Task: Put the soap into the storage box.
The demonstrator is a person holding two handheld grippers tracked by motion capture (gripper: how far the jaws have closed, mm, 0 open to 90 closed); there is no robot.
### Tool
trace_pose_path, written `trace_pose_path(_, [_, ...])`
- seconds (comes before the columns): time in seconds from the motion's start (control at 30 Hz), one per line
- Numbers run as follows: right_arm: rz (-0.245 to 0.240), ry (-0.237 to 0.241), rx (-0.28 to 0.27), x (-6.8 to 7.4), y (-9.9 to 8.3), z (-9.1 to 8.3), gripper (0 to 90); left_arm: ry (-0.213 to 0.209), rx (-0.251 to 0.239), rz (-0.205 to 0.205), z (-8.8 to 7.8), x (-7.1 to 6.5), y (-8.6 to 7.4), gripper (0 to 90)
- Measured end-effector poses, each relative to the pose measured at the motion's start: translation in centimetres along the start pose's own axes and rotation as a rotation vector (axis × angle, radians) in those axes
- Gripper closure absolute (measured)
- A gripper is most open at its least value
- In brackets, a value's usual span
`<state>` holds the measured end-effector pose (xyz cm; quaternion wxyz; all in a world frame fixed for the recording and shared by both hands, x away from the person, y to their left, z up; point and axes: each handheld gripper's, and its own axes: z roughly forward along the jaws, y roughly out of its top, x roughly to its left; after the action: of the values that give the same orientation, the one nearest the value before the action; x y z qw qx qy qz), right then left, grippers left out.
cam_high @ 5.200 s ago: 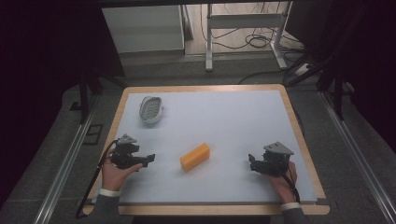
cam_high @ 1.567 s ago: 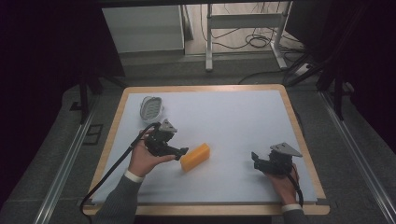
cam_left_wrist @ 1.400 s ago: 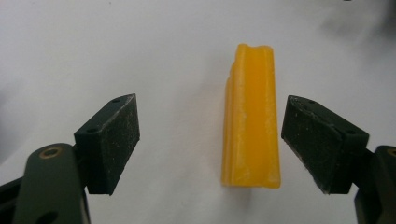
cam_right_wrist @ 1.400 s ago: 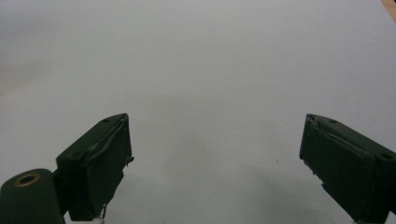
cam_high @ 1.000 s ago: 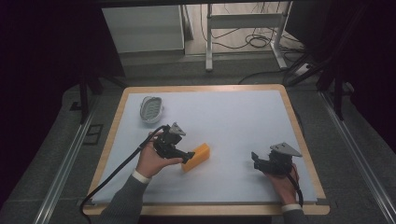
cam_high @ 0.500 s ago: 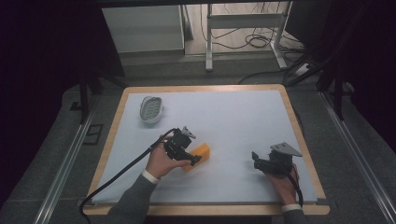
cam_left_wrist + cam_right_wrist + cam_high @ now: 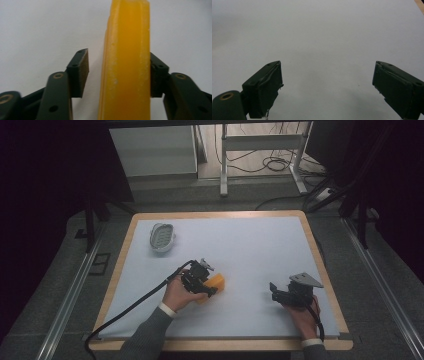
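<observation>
An orange block [image 7: 217,281] lies on the white table top [image 7: 250,250], a little left of the middle. My left gripper [image 7: 207,288] is down at the block with its jaws either side of it. In the left gripper view the orange block [image 7: 127,62] stands between the pads: the right pad touches its side and the left pad [image 7: 81,72] is a small gap away, so the gripper [image 7: 118,65] is open. My right gripper [image 7: 274,290] rests low at the front right, open, and in its own view the gripper [image 7: 327,87] has bare white surface between its jaws.
A pale oval ribbed dish [image 7: 161,237] sits at the back left of the table. A wooden rim [image 7: 320,265] runs round the white top. The left gripper's black cable [image 7: 130,307] trails toward the front left corner.
My left gripper has travelled from the left side rightward to the orange block, and its jaws now straddle it. The right gripper has stayed put.
</observation>
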<state>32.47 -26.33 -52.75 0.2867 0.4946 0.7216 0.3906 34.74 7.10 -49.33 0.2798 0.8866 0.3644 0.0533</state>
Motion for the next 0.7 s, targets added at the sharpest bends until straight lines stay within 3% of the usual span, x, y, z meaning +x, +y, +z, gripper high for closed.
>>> trace_pose_path(0.17, [0.001,-0.001,0.001,0.05,0.0,-0.01,9.4,-0.004,0.016,0.003,0.41,-0.18,-0.11,48.6])
trace_pose_path(0.3, [0.001,-0.002,0.001,0.03,0.0,0.0,9.4,-0.02,0.018,0.008,0.65,-0.26,-0.14,57.9])
trace_pose_path(0.7, [0.002,-0.001,0.0,-0.03,0.0,-0.02,9.4,-0.009,-0.02,0.019,0.09,-0.2,-0.19,61.2])
